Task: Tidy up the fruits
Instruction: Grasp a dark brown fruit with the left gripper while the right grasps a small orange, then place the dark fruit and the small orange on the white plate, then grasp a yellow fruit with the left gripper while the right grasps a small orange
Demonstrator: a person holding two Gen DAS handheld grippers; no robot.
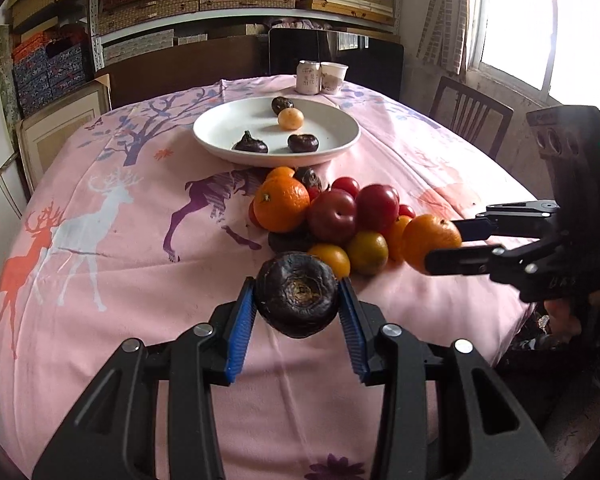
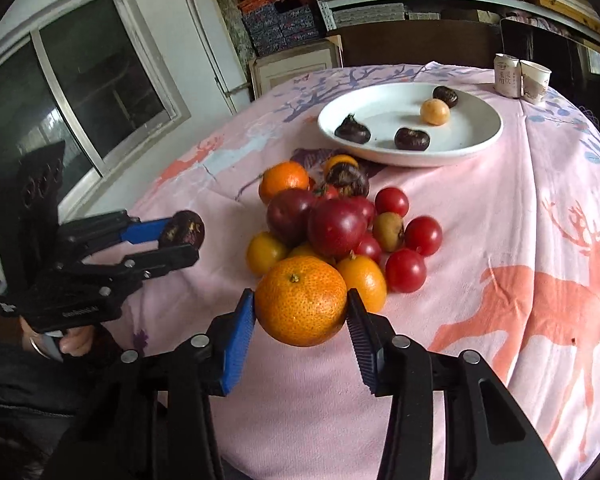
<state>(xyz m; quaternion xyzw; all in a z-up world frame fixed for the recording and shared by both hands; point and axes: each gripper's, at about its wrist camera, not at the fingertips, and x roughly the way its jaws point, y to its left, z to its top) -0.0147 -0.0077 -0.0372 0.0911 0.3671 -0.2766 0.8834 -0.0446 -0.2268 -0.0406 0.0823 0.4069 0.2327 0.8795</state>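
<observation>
Fruits: main pile (image 1: 332, 220) sits on the pink deer-print surface (image 1: 140, 280), just on the near side of the white plate (image 1: 220, 140). On plate: three dark water chestnuts plus one small pale orange fruit (image 1: 290, 118).

Left gripper (image 1: 296, 304): fingers (image 1: 240, 332) spread only as wide as a dark water chestnut (image 1: 296, 300), pads pressed on both its sides. Chestnut sits nearer the camera than the pile, farther from plate; can't tell if it's off the cloth.

Right gripper (image 2: 301, 312): fingers (image 2: 236, 344) pinching a mandarin (image 2: 301, 306), one pad on each side. Mandarin is at the pile edge farthest from plate, right beside the other fruit.

View differences:
- Left wrist view shows the right gripper (image 1: 440, 246) from the side clamping the mandarin (image 1: 430, 242); also a chair and a bright window past the surface edge.
- Right wrist view shows the left gripper (image 2: 180, 240) from the side with the chestnut (image 2: 182, 232) between its tips, the hand (image 2: 74, 340) holding it, and more of the pile's cherry tomatoes (image 2: 406, 270).
- Both views show two white cups (image 1: 320, 76) beyond the plate.
</observation>
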